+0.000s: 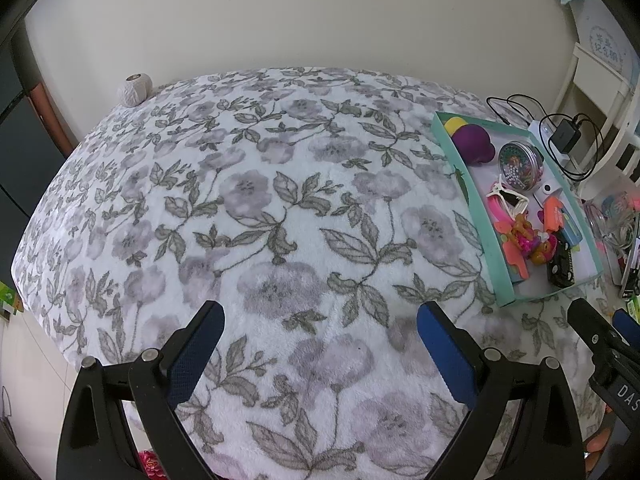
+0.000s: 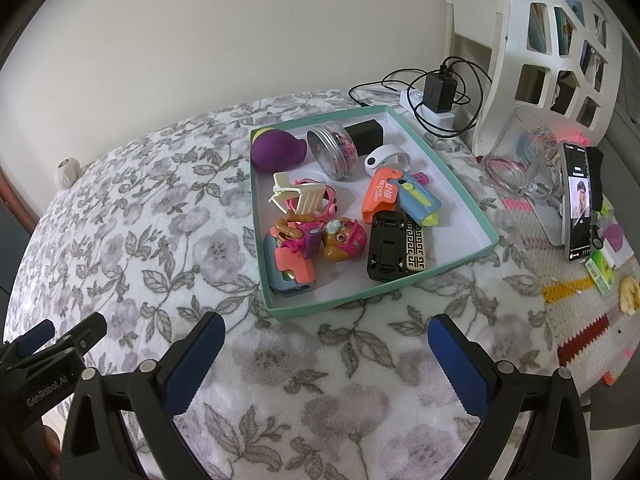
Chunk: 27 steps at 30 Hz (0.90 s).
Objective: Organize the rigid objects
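Observation:
A teal tray [image 2: 448, 160] lies on the floral blanket and holds several small toys: a purple squishy toy [image 2: 276, 152], a round metal tin [image 2: 332, 152], a white hair clip [image 2: 300, 196], pup figures [image 2: 344, 240], an orange and blue holder [image 2: 396, 196] and a black toy car [image 2: 394, 252]. The tray also shows at the right of the left wrist view [image 1: 472, 208]. My right gripper [image 2: 326, 364] is open and empty, just in front of the tray. My left gripper [image 1: 320, 356] is open and empty over bare blanket, left of the tray.
A glass mug [image 2: 516, 156], a propped phone [image 2: 578, 204], a charger with cables [image 2: 438, 96] and a white shelf [image 2: 552, 52] stand right of the tray. A crocheted mat [image 2: 576, 312] lies at the right. A ball of twine [image 1: 135, 90] sits at the blanket's far left corner.

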Each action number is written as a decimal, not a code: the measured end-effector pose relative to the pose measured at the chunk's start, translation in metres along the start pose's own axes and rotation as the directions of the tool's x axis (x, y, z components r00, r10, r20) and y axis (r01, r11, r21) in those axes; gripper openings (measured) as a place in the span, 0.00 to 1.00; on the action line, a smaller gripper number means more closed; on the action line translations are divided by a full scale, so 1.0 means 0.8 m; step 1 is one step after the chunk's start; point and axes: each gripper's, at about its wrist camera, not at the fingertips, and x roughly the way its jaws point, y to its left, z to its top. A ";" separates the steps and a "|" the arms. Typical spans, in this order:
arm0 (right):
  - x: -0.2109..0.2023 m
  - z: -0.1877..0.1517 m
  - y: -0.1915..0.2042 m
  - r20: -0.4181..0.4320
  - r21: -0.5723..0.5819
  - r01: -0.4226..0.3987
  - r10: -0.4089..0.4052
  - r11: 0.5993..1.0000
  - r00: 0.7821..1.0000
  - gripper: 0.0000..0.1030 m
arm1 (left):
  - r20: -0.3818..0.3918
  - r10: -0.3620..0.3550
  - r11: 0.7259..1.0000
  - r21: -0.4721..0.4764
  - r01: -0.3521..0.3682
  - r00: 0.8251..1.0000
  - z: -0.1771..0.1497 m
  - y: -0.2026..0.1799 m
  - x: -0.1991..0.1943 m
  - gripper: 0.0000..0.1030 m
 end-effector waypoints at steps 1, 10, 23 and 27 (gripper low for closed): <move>0.000 0.000 -0.001 0.000 -0.003 0.000 0.000 1.000 1.000 1.00 | 0.000 0.000 1.000 0.000 0.000 1.000 0.000 0.000 0.000 0.94; 0.002 0.000 -0.001 -0.002 -0.004 -0.001 0.001 1.000 1.000 1.00 | -0.003 0.006 1.000 -0.001 -0.006 1.000 0.000 0.001 0.002 0.94; 0.004 0.001 -0.002 -0.008 -0.018 -0.003 0.003 1.000 1.000 1.00 | 0.001 0.016 1.000 0.002 -0.016 1.000 -0.001 0.000 0.003 0.94; 0.004 0.001 -0.001 -0.007 -0.017 -0.003 0.003 1.000 1.000 1.00 | 0.008 0.020 1.000 0.002 -0.020 1.000 -0.002 0.000 0.001 0.94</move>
